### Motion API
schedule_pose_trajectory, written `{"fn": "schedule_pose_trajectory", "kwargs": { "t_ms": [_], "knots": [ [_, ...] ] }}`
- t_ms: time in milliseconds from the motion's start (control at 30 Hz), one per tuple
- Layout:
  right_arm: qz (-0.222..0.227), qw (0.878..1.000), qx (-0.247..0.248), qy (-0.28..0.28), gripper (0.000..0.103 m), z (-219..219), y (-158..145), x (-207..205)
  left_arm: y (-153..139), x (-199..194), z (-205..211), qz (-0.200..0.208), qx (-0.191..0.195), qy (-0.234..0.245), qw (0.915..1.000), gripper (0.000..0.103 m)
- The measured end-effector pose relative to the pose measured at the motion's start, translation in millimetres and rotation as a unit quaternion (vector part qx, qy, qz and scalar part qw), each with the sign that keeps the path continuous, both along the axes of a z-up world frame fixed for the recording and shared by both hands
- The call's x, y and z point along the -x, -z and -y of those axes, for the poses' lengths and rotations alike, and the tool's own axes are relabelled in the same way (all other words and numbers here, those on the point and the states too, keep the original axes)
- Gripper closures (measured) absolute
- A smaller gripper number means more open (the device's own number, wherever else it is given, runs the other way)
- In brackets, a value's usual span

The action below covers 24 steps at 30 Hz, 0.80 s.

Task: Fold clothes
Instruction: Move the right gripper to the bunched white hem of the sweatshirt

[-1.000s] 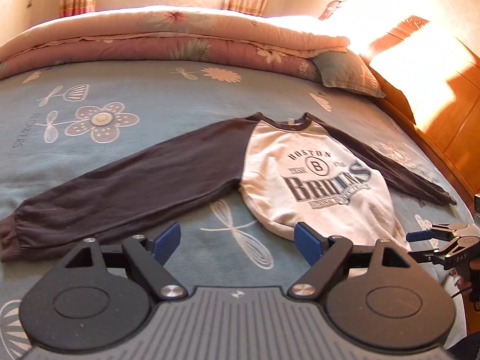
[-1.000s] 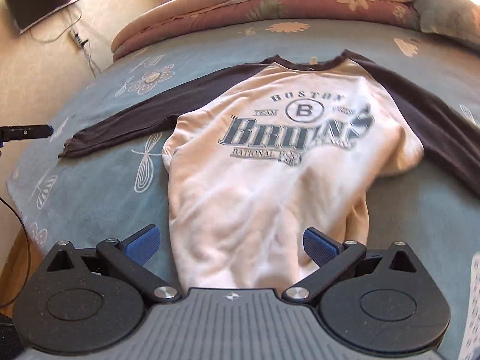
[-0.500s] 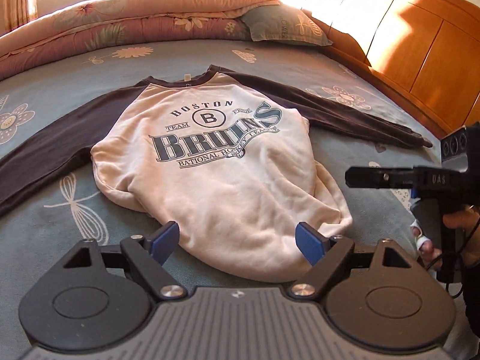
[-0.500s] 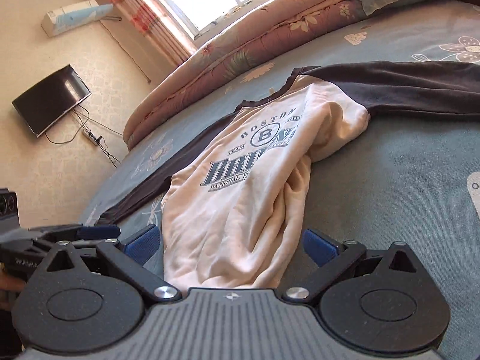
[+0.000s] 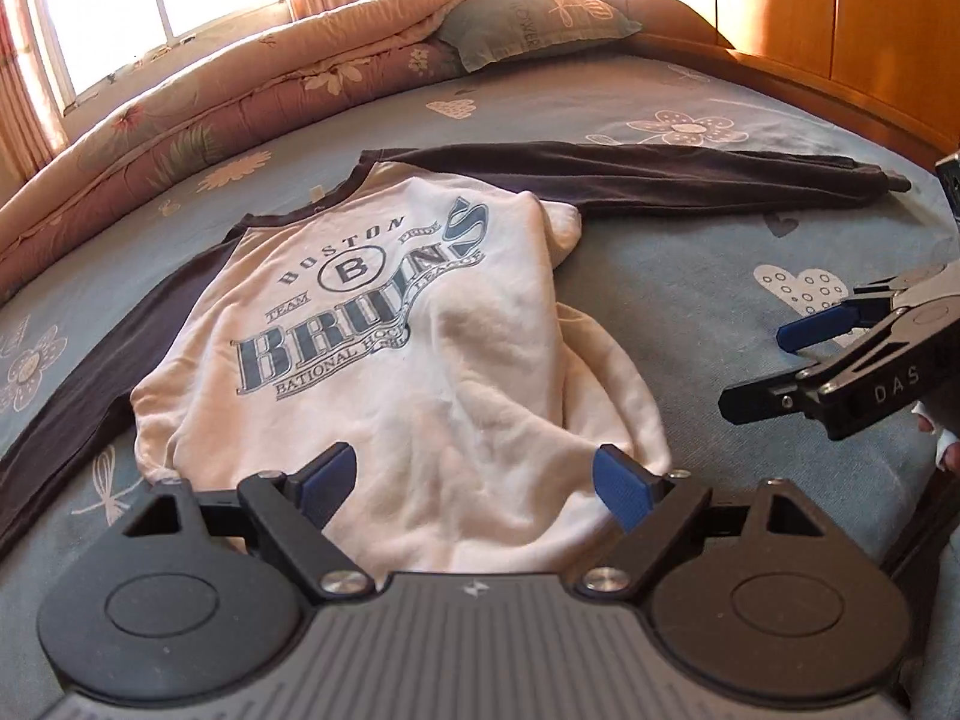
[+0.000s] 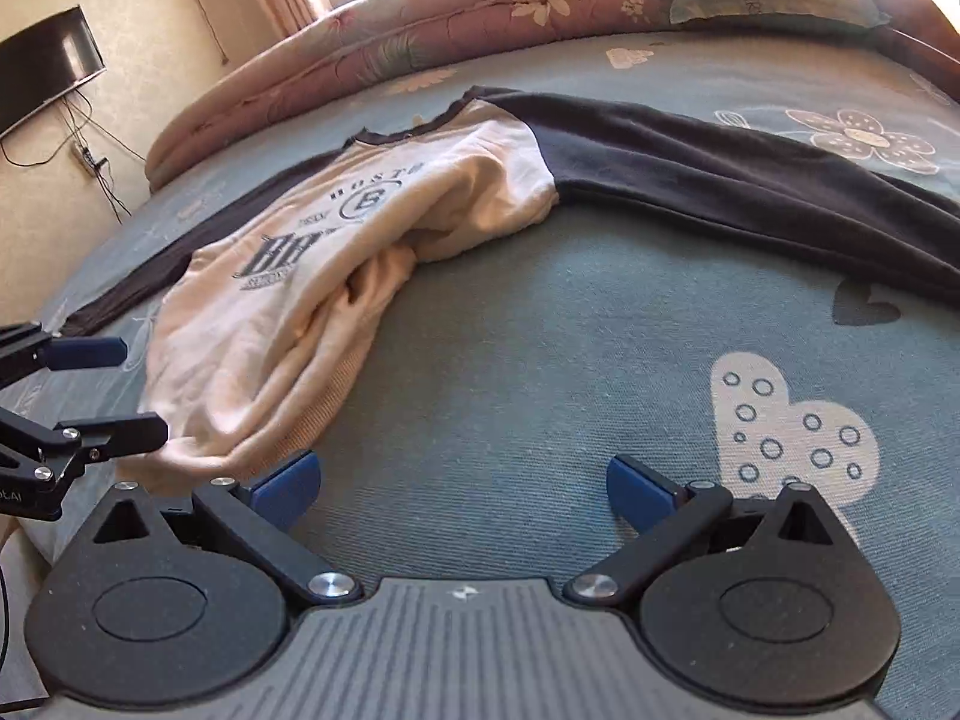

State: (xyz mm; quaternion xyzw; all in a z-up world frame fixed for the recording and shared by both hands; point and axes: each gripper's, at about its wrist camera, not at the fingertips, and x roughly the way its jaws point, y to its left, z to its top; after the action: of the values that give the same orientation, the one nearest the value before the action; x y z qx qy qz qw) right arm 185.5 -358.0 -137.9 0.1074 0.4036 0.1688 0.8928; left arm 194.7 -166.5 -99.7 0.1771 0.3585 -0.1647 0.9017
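Note:
A cream sweatshirt (image 5: 384,348) with dark brown sleeves and a blue "Boston Bruins" print lies face up on the bed, its lower body bunched. Its right sleeve (image 5: 660,177) stretches out flat. My left gripper (image 5: 474,483) hovers open just above the rumpled hem, nothing between its blue pads. My right gripper (image 6: 459,492) stands open over bare bedsheet, to the right of the hem (image 6: 240,432). The right gripper (image 5: 798,372) also shows at the right edge of the left wrist view, and the left gripper (image 6: 90,384) at the left edge of the right wrist view.
The blue flowered bedsheet (image 6: 600,324) covers the bed. A rolled pink quilt (image 5: 240,96) and a pillow (image 5: 528,24) lie at the far side under a window. A wooden headboard (image 5: 870,30) runs along the right. A wall television (image 6: 42,72) hangs on the left.
Both grippers have swung to the right and come down toward the sweatshirt's hem. The left now sits over the hem; the right has passed off the cloth to bare sheet. Both stay open.

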Motion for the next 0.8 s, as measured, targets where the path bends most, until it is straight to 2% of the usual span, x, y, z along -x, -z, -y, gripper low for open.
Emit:
{"fn": "schedule_pose_trajectory", "kwargs": {
  "t_ms": [133, 300, 400, 600, 800],
  "knots": [
    [-0.007, 1.0, -0.008, 0.019, 0.0, 14.5, 1.2, 6.4, 10.8, -20.9, 39.5, 0.012, -0.028, 0.025, 0.9992, 0.017],
    [-0.01, 0.999, -0.008, 0.038, 0.0, 22.5, -0.3, 11.0, 29.2, -52.3, 71.2, 0.022, -0.086, 0.014, 0.9959, 0.017],
    [-0.012, 0.999, -0.003, 0.047, 0.0, 24.1, -1.6, 10.3, 39.5, -66.3, 74.0, 0.014, -0.121, -0.002, 0.9926, 0.017],
    [-0.011, 0.998, 0.001, 0.059, 0.0, 23.1, -5.2, 3.8, 17.6, -74.3, 37.1, 0.039, -0.139, -0.031, 0.9891, 0.015],
    [-0.003, 0.998, 0.003, 0.056, 0.0, 16.2, -8.5, 0.4, -5.5, -94.4, -20.2, 0.041, -0.122, -0.074, 0.9889, 0.011]
  ]
}}
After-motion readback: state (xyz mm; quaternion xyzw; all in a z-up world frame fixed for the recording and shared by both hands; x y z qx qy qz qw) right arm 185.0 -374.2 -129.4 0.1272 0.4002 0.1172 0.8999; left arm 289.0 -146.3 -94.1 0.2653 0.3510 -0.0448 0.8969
